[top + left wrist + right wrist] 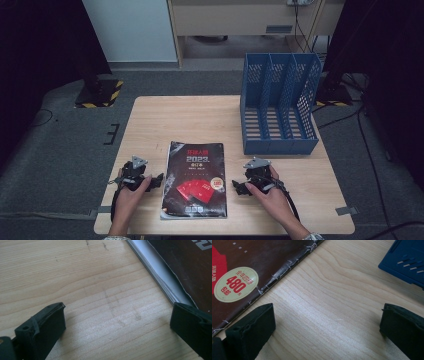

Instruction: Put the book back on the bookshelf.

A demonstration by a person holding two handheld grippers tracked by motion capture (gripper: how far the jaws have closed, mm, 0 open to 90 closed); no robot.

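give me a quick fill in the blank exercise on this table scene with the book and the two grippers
1. The dark book lies flat on the table between the two ____.
2. The file rack at the table's far right corner is ____ in colour.
3. The jaws of the left gripper and the right gripper both stand ____, with only bare wood between them.
4. The round sticker on the book's cover bears the number ____.

Missing words: grippers; blue; open; 480
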